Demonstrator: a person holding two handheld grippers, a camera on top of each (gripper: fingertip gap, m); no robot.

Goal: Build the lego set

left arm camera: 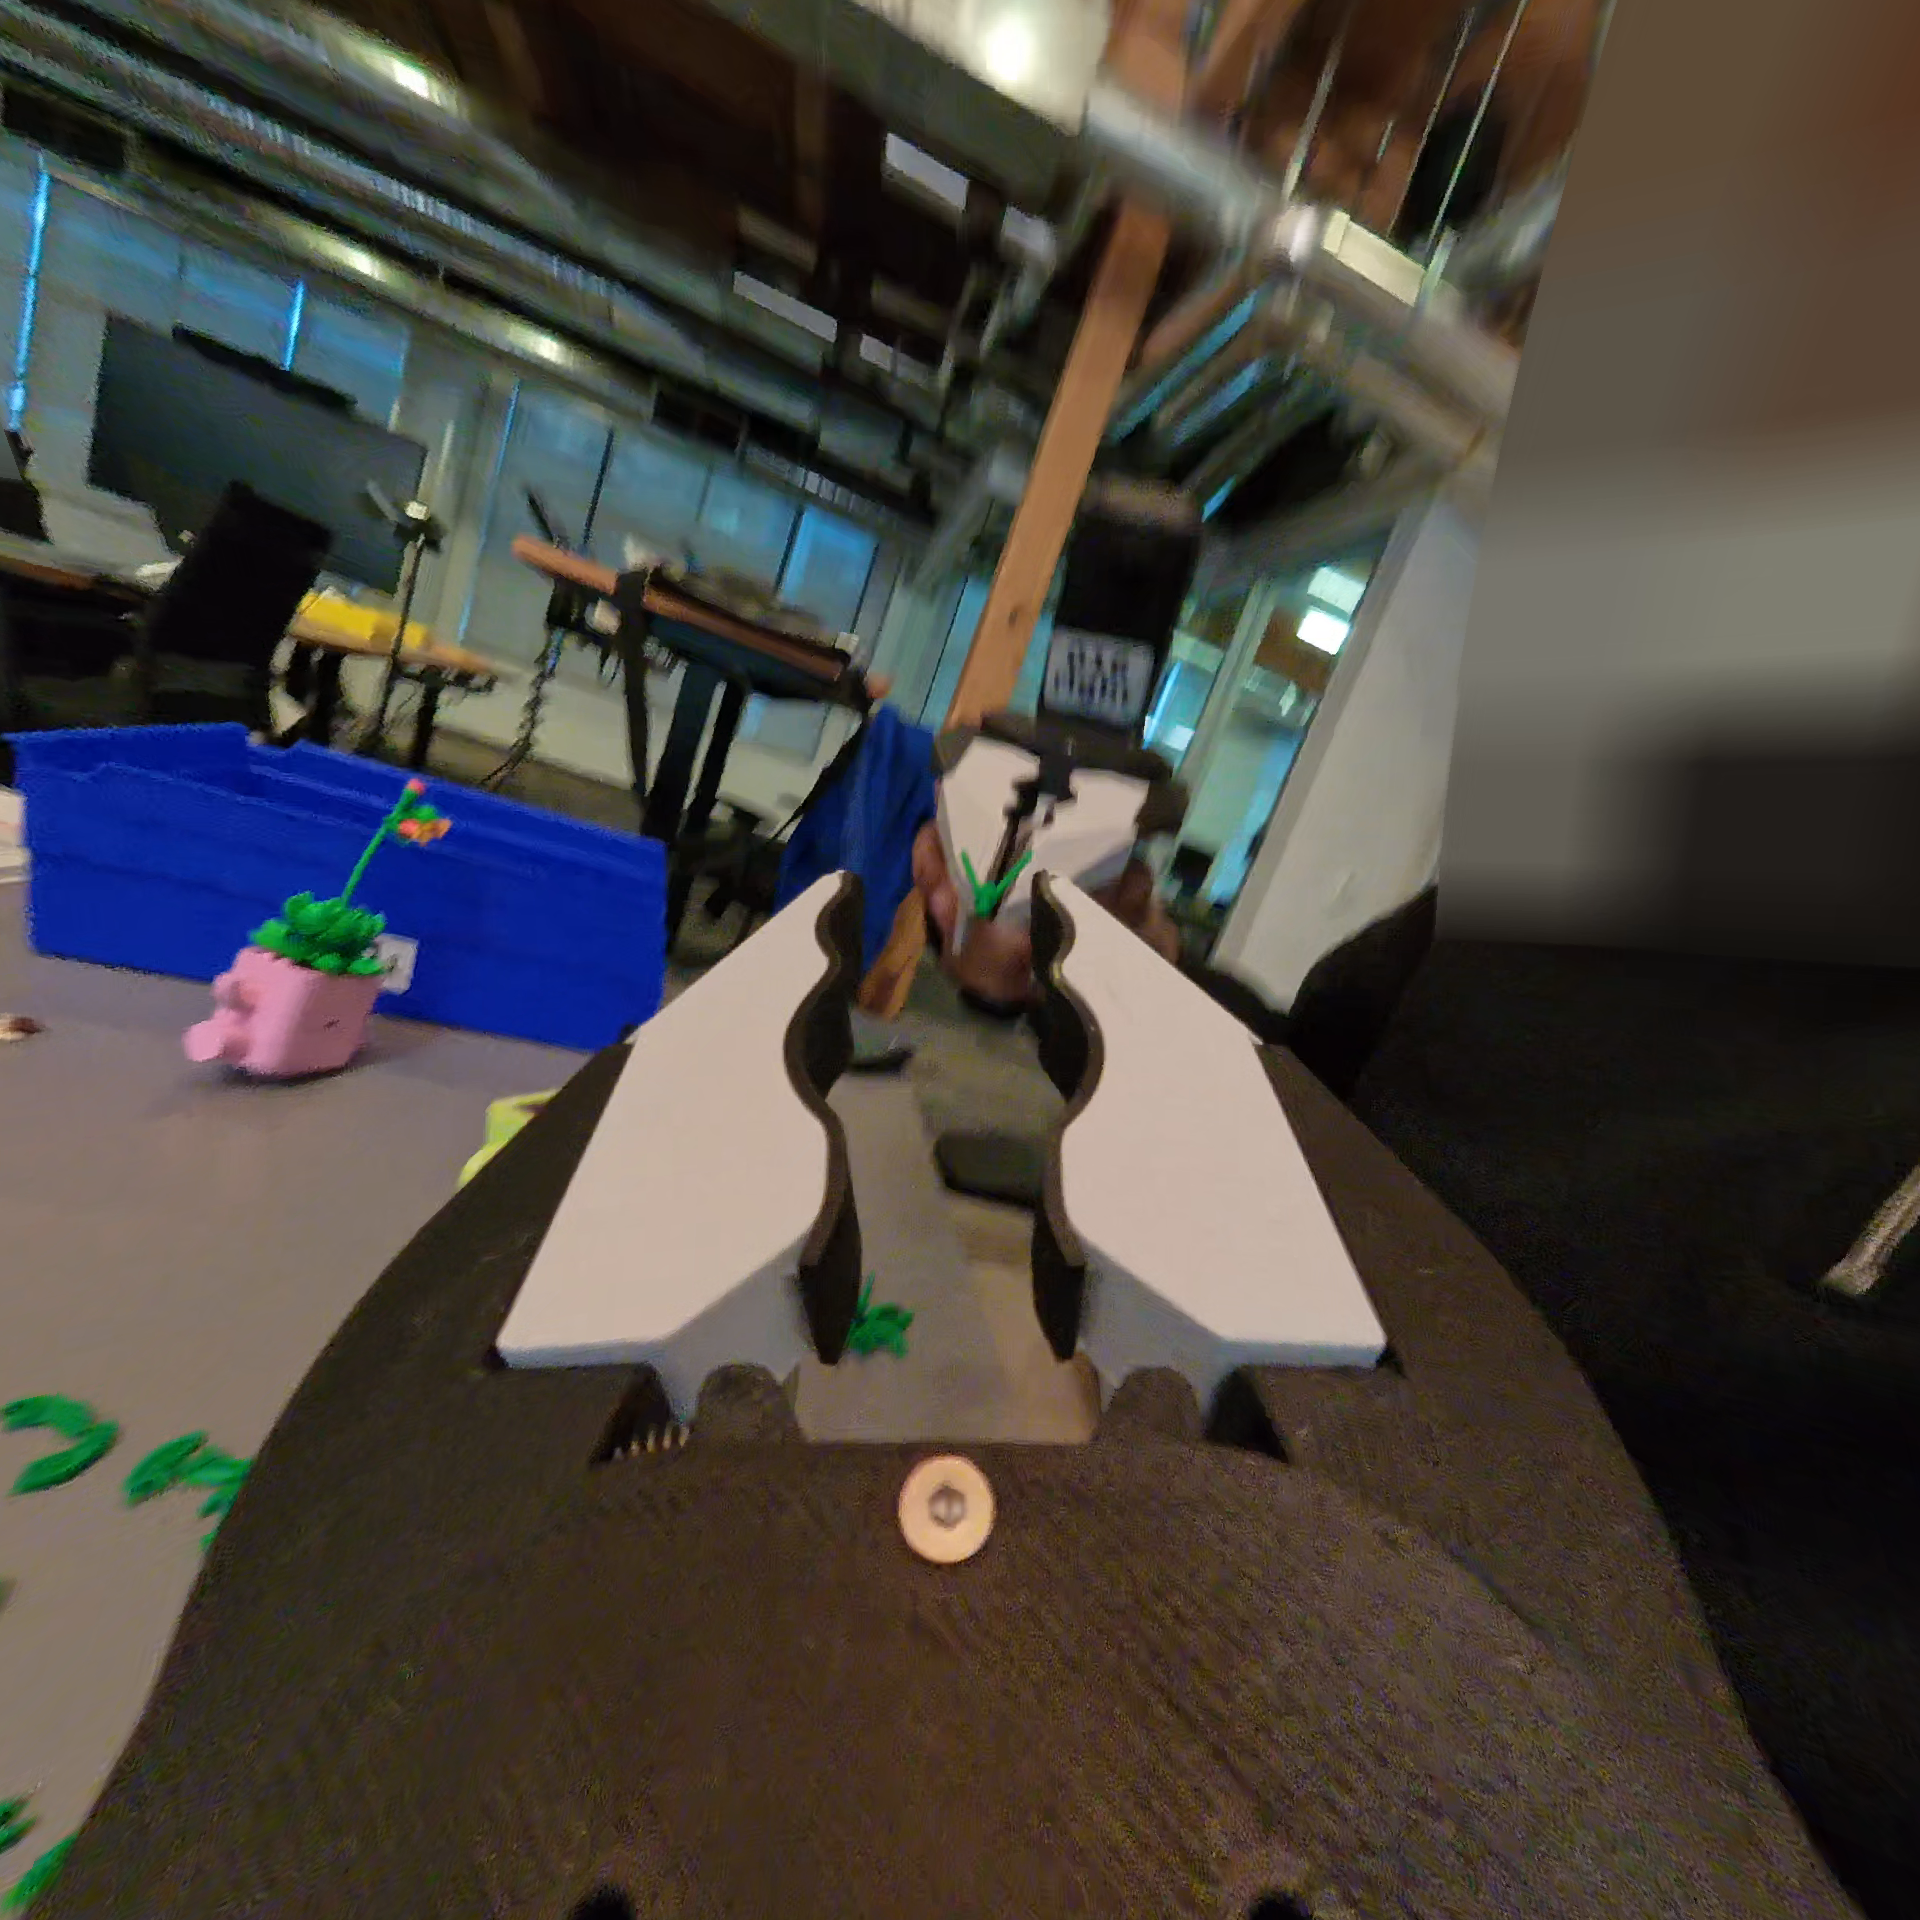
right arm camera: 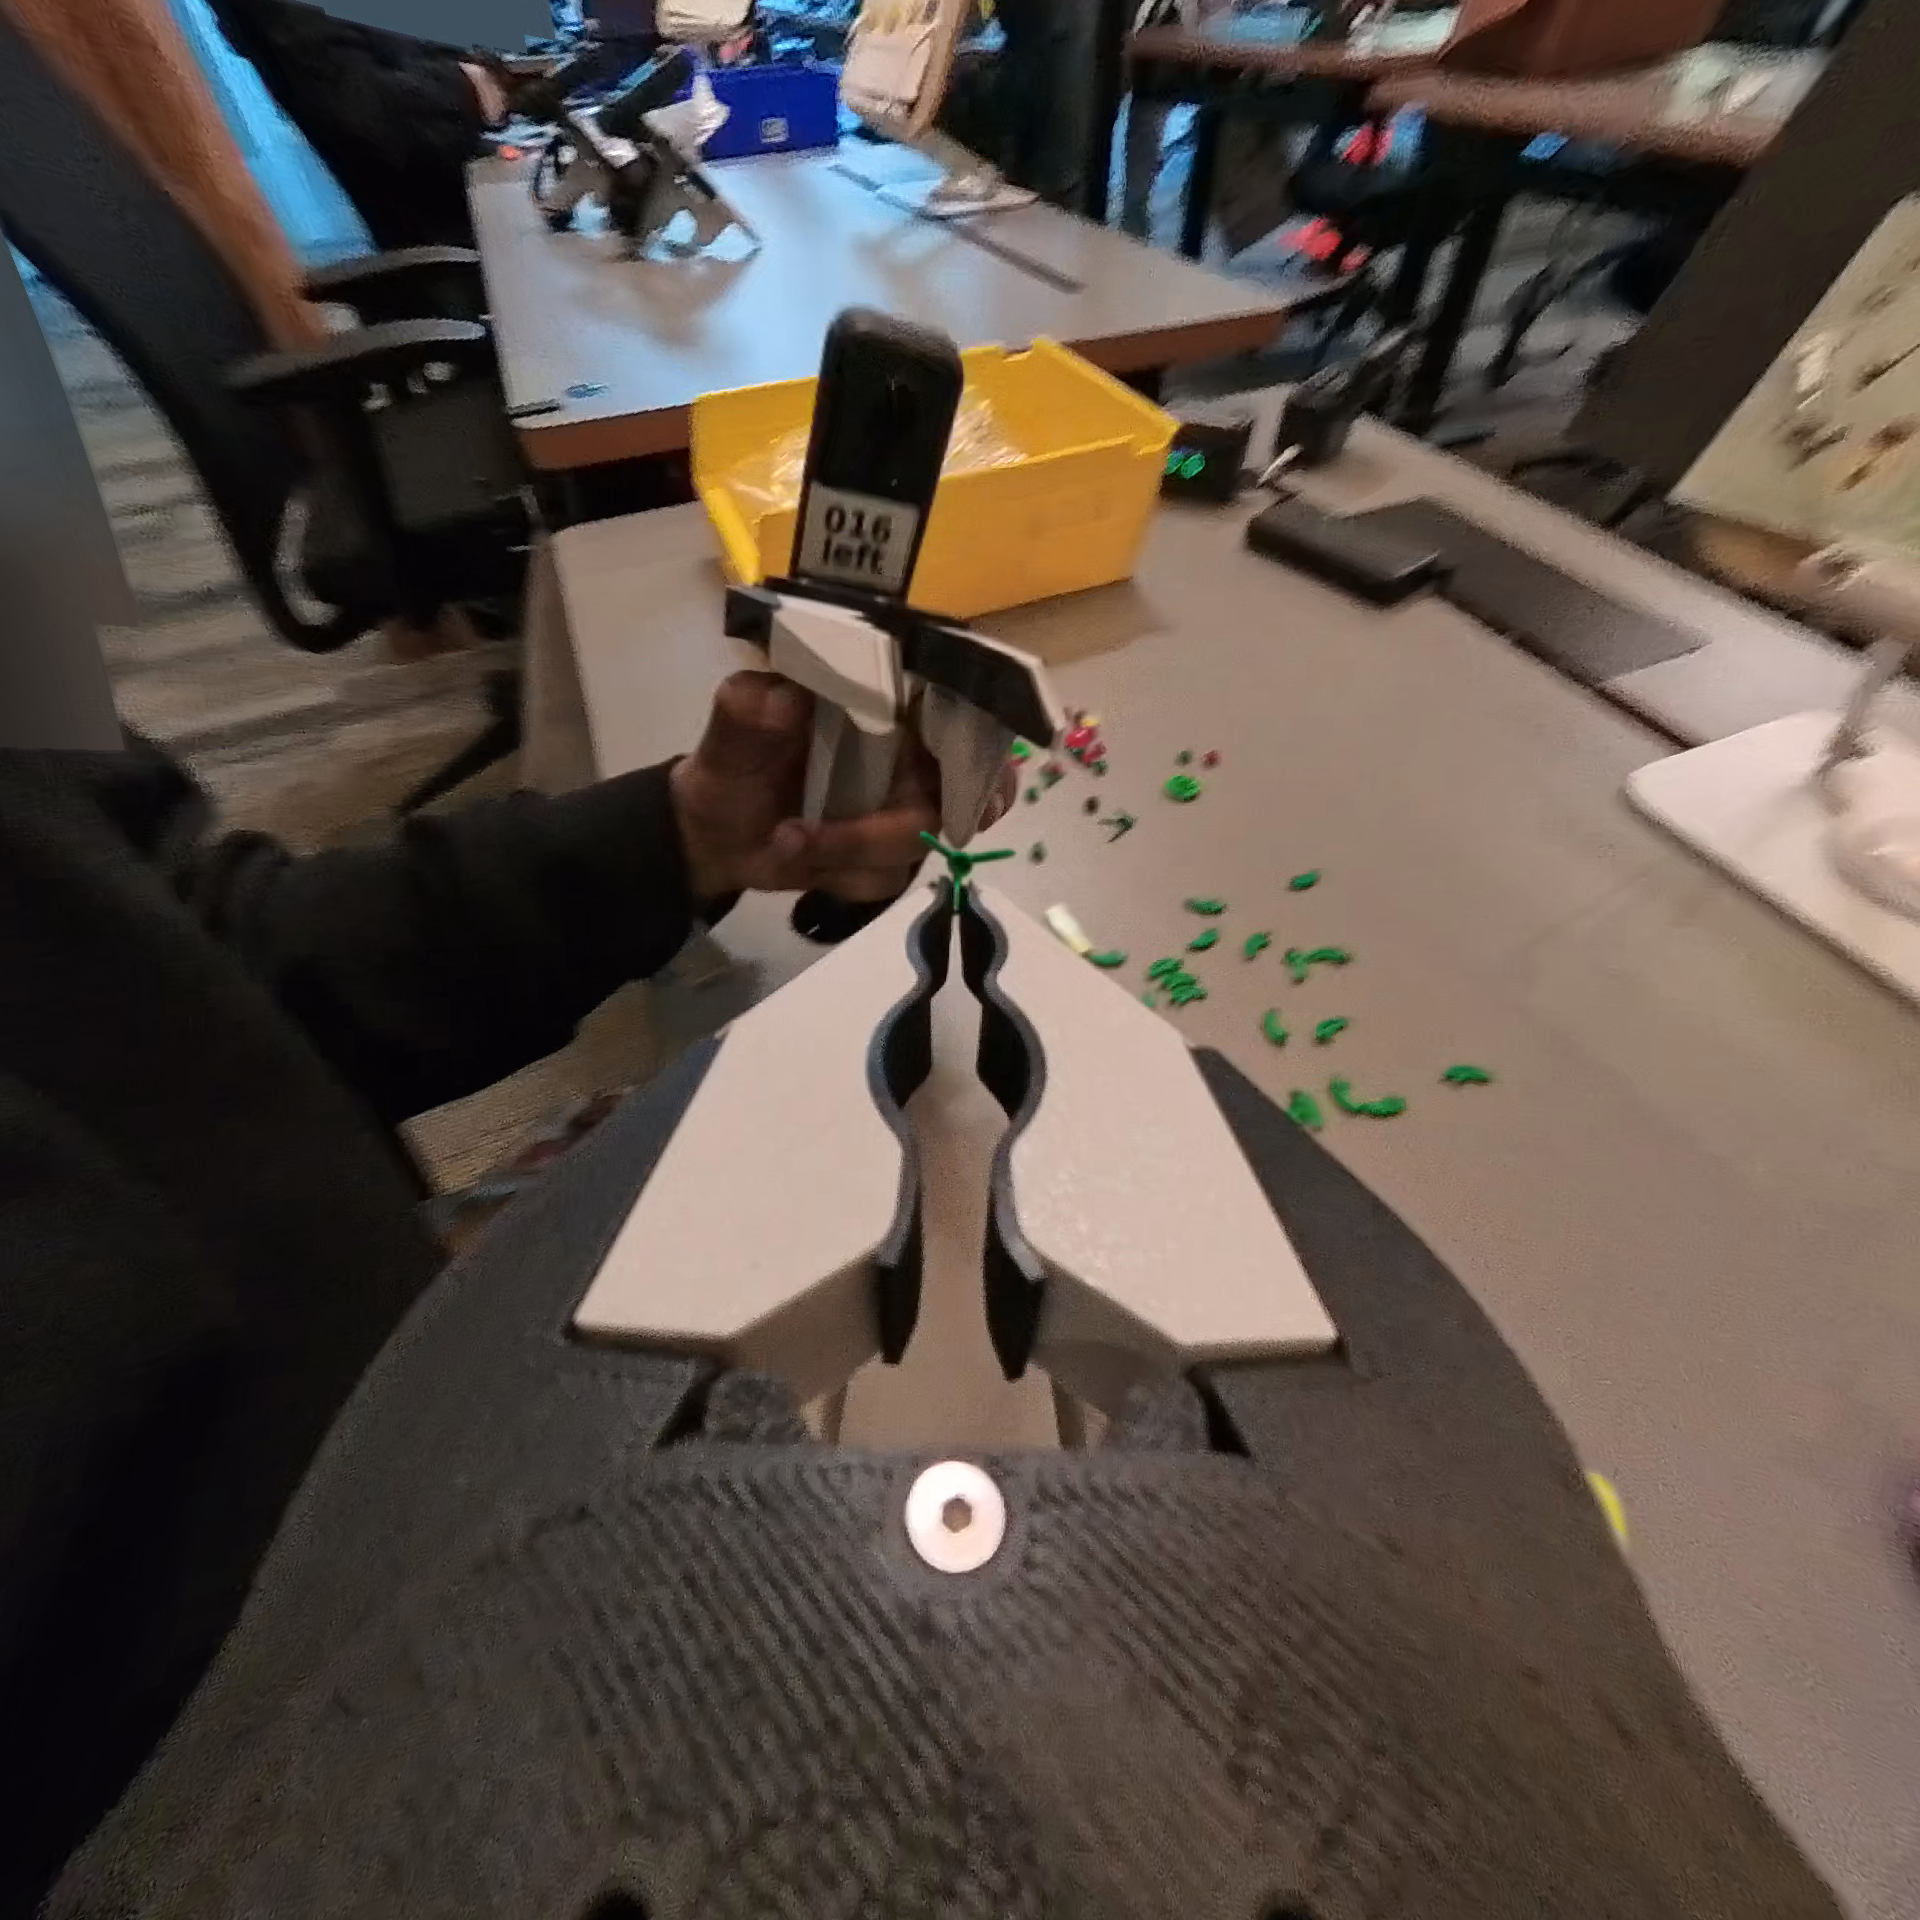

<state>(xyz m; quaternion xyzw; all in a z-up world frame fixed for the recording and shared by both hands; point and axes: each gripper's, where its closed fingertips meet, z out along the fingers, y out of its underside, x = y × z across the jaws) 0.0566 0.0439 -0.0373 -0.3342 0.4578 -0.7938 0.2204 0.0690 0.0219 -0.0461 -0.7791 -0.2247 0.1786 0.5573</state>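
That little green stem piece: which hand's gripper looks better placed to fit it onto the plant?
The right gripper, probably. It is already shut on the green stem piece at its fingertips, while the left gripper is open and empty. The pink pot plant stands untouched on the table.

Our left tool point(left arm camera: 948, 904) stands open and empty above the table point(left arm camera: 260, 1195); beyond it, our right tool point(left arm camera: 992, 894) pinches a green sprig point(left arm camera: 992, 883).

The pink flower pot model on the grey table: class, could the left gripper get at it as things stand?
Probably yes. The left gripper is open and empty, and bare table lies between it and the pink flower pot model, though it points away.
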